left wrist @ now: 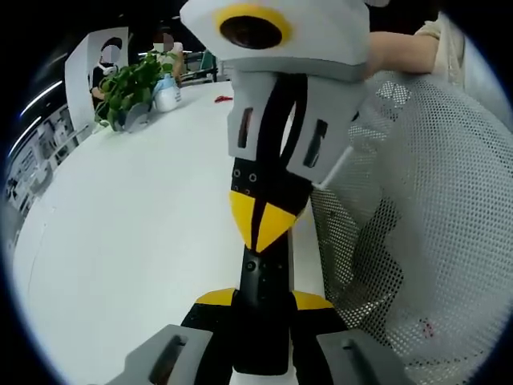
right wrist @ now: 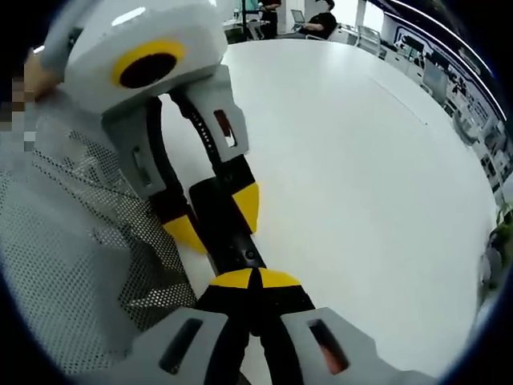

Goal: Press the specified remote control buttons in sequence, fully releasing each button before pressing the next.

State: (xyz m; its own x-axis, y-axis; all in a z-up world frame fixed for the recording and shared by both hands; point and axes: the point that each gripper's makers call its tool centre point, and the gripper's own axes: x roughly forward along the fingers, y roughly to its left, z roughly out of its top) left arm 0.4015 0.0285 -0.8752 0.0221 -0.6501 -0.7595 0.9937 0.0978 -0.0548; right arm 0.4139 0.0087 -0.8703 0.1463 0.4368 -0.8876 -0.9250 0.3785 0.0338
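Left gripper (left wrist: pixel 260 309) clamps remote control (left wrist: pixel 261 281); right gripper (right wrist: pixel 255 282) pressed closed atop it, buttons hidden.

Remote (left wrist: pixel 260 321) between claws, over table (left wrist: pixel 120 241)

- Your white table (left wrist: pixel 136 224) spreads wide under both views.
- At its far edge you have a leafy green potted plant (left wrist: pixel 128 84), with a white bottle (left wrist: pixel 167 92) just beside it.
- A white mesh garment (left wrist: pixel 425 241) covers the person close by you.
- Seated people (right wrist: pixel 321 22) sit well beyond the table.
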